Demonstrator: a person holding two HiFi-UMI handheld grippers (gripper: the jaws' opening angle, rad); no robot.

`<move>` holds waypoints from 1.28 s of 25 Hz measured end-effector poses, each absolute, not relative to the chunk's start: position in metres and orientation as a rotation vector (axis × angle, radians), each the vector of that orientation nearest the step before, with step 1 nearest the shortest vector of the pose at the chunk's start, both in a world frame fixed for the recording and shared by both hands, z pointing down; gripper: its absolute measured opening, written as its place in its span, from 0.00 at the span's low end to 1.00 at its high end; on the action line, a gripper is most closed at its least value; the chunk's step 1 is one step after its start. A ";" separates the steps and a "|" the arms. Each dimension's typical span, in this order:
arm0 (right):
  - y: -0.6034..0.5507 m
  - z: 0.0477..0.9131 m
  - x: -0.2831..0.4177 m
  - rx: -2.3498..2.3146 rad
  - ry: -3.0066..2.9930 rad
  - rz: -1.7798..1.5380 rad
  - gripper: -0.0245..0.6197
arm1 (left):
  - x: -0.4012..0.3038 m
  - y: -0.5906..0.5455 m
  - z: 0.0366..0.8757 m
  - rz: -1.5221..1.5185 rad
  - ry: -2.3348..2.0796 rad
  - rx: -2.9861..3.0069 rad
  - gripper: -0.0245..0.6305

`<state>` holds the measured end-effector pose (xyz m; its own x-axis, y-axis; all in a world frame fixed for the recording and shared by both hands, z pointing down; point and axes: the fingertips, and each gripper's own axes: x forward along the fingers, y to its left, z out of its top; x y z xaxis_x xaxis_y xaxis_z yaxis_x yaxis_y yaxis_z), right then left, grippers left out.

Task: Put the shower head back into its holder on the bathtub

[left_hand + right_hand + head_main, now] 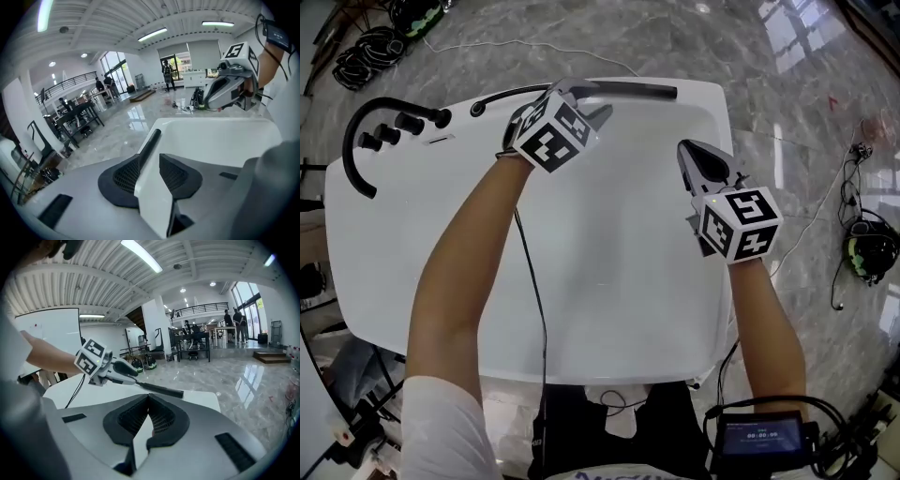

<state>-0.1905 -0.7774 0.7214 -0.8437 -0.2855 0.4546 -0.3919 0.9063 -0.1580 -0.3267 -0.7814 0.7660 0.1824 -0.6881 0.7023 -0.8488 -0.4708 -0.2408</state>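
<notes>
Jaws of the left gripper stand wide apart, pinching nothing. The black shower head lies along the far rim of the bathtub, just past the left pad and perhaps touching it. Over the bathtub, the right gripper has its pads pressed together, empty. In the head view, the left gripper's body hides the shower head's near end.

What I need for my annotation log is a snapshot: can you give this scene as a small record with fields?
fixture: white bathtub, seen from above
shower head: black, lying along the far rim
faucet: black curved spout at the far left corner, knobs beside it
left gripper: jaws apart, at one end of the shower head, not closed on it
right gripper: jaws together, empty, over the tub's right side
</notes>
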 end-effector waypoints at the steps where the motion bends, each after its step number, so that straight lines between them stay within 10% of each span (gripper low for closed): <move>1: -0.774 0.734 -0.188 0.482 -2.630 0.344 0.05 | -0.328 -0.788 0.775 1.215 -1.462 2.257 0.23; 12: -0.767 0.800 -0.171 0.443 -2.618 0.381 0.05 | -0.331 -0.835 0.841 1.832 -0.962 2.244 0.25; 32: -0.764 0.836 -0.129 0.509 -2.620 0.571 0.05 | -0.332 -0.861 0.880 1.966 -0.648 2.018 0.25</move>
